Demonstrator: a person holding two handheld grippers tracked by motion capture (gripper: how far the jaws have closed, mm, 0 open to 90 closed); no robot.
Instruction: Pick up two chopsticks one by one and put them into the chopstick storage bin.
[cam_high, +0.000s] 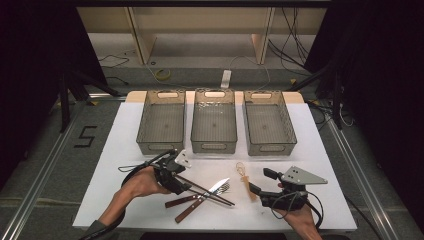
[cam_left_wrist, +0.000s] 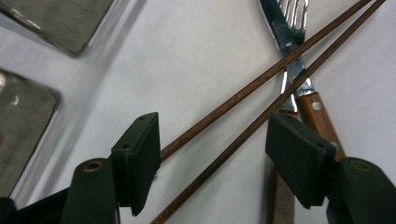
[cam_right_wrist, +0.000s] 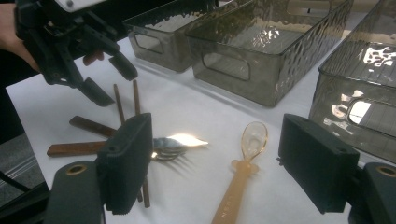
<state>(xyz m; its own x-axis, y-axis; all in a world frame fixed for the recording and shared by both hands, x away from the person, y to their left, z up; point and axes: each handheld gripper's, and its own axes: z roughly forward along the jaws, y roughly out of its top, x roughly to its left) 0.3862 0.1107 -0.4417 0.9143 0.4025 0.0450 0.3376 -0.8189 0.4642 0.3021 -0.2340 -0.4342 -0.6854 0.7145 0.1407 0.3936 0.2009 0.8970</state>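
left gripper (cam_high: 184, 188) — over chopsticks (cam_high: 210, 192) | right gripper (cam_high: 256, 190) — beside spoon (cam_high: 246, 181)

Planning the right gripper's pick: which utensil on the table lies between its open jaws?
The translucent amber plastic spoon, lying apart from the crossed steel knife, fork and wooden chopsticks near the left gripper.

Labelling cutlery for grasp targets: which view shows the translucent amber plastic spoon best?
The right gripper view: the translucent amber plastic spoon lies whole between that hand-held gripper's open jaws, bowl toward the bins, handle lettering faintly visible. In the high view the spoon is small and pale, just left of the right hand-held gripper.
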